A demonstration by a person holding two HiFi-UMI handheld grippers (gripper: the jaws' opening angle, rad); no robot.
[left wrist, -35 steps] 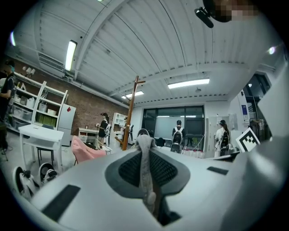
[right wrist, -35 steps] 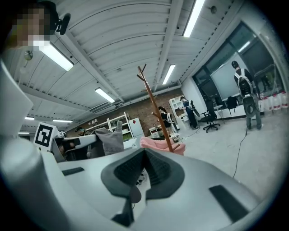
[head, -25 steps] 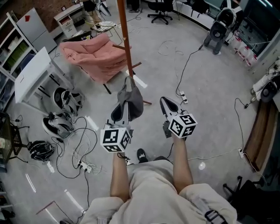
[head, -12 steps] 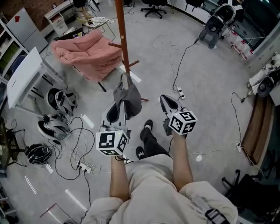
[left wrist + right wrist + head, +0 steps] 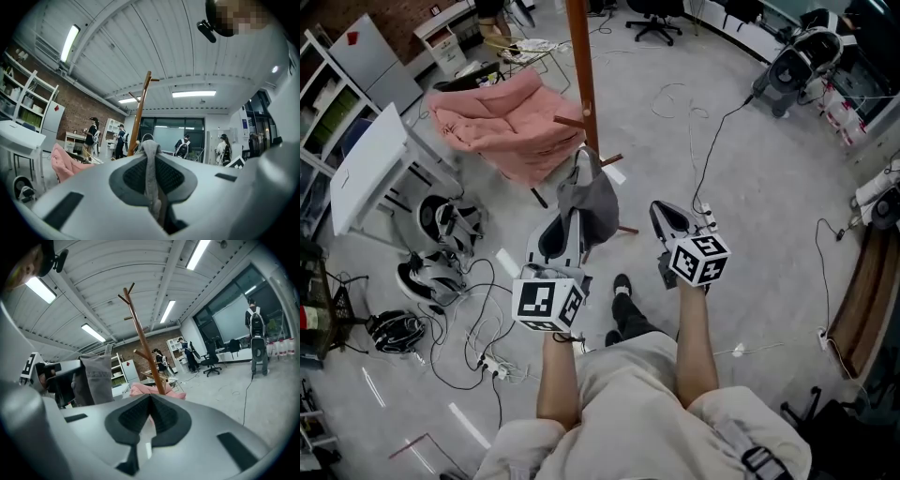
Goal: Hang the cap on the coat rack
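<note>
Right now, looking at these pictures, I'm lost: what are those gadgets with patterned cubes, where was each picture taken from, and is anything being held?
No robot here: a person holds a two-jaw gripper in each hand. One picture comes from a camera on the person's head, looking down at the floor; the other two come from cameras riding on the grippers, looking along their jaws. The left gripper is clamped on a grey cap. The right gripper is shut and empty. Ahead stands a wooden coat rack, with a pink cushioned seat beside it and cables on the floor.
</note>
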